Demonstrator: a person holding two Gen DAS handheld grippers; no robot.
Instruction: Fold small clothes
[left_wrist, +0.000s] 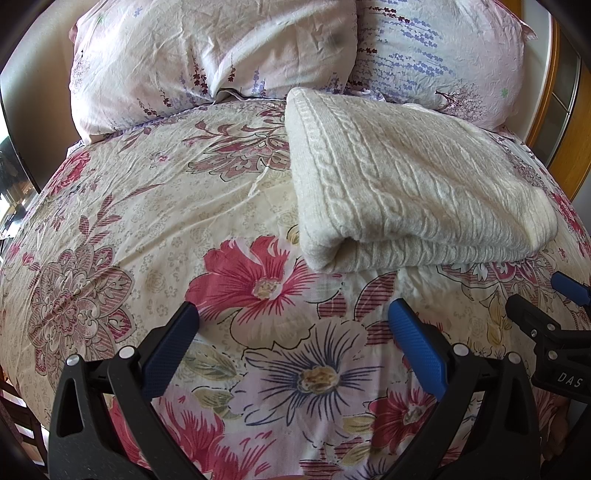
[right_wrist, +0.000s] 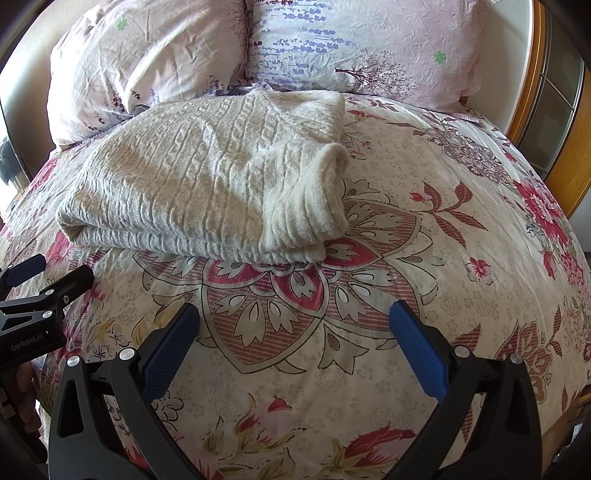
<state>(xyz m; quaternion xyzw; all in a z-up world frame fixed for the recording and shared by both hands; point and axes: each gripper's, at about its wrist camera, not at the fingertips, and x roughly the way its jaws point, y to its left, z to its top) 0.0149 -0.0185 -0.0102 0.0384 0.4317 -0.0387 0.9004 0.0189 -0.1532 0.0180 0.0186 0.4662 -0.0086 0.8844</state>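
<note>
Left gripper (left_wrist: 293, 314) and right gripper (right_wrist: 294, 312), lower frame: fingers spread, empty. Cream cable-knit sweater (left_wrist: 413, 184) lies folded on the floral bedspread (left_wrist: 147, 221), upper right in the left view. Fold looks done; next probably a tidy or set-aside.

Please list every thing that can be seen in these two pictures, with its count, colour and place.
sweater: one, cream cable-knit, folded, lying on the bedspread in front of the pillows
pillows: two, pale pink with purple flower print, side by side at the head of the bed
bedspread: one, cream with red and pink flowers, covering the bed
wooden frame: one, orange-brown, at the right edge
left gripper: one, black with blue pads, open, above the bedspread
right gripper: one, black with blue pads, open, above the bedspread
</note>
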